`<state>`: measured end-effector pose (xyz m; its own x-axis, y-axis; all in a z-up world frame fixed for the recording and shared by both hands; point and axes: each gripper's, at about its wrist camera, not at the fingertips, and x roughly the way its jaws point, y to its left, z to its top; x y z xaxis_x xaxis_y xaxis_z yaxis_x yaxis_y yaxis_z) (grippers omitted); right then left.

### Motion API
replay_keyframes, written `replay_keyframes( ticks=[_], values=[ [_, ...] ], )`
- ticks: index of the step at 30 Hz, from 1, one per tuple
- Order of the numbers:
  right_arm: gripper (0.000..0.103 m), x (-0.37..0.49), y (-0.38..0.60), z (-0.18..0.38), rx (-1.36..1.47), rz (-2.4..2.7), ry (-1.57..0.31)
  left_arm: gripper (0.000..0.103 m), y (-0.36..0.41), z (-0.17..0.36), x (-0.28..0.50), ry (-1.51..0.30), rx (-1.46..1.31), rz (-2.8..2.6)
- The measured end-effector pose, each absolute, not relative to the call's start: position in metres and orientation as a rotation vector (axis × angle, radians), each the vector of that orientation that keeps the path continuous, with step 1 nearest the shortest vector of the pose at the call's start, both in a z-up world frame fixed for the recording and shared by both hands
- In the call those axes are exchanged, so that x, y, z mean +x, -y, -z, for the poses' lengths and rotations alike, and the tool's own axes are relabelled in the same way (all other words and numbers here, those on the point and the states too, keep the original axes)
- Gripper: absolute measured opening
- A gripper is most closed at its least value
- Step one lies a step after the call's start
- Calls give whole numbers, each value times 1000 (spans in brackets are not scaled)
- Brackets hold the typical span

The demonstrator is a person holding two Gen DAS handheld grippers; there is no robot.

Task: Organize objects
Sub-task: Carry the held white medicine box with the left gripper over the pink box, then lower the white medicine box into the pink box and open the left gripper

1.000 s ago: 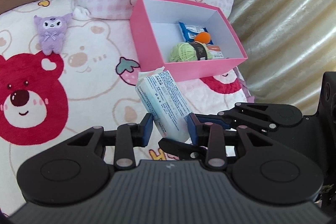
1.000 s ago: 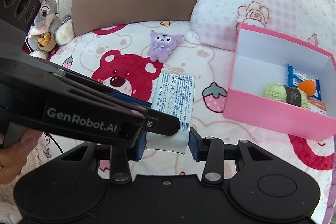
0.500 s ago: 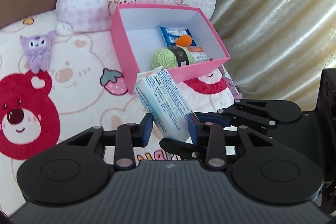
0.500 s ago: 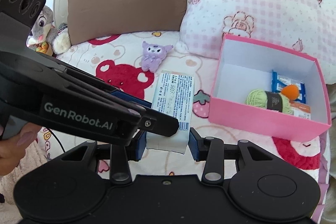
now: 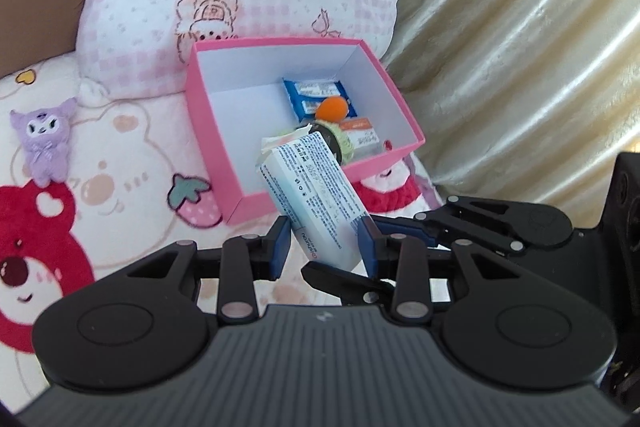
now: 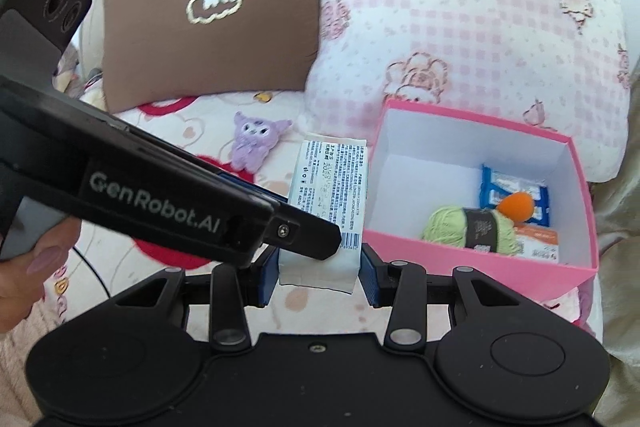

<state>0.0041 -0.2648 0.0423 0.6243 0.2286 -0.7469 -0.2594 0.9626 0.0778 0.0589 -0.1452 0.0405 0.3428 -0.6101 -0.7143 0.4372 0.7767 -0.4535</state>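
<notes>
With the left gripper (image 5: 323, 245) and right gripper (image 6: 318, 269) both pinching the tissue pack (image 5: 316, 193) just short of the pink box (image 5: 216, 151), I judge transfer underway; next, clear the near wall.

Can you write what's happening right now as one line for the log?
left gripper: shut on tissue pack | right gripper: shut on tissue pack | pink box: open, yarn inside
</notes>
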Motion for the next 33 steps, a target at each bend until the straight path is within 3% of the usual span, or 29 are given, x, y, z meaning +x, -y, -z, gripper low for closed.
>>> replay_keyframes(
  ticks=[15,33],
  values=[
    [46,67,314,-35,-20,-199,-806,35,195,-27,130,-999,-242,689],
    [46,150,374,22,125,-200,-896,36,253,23,206,-1018,-202,594]
  ],
)
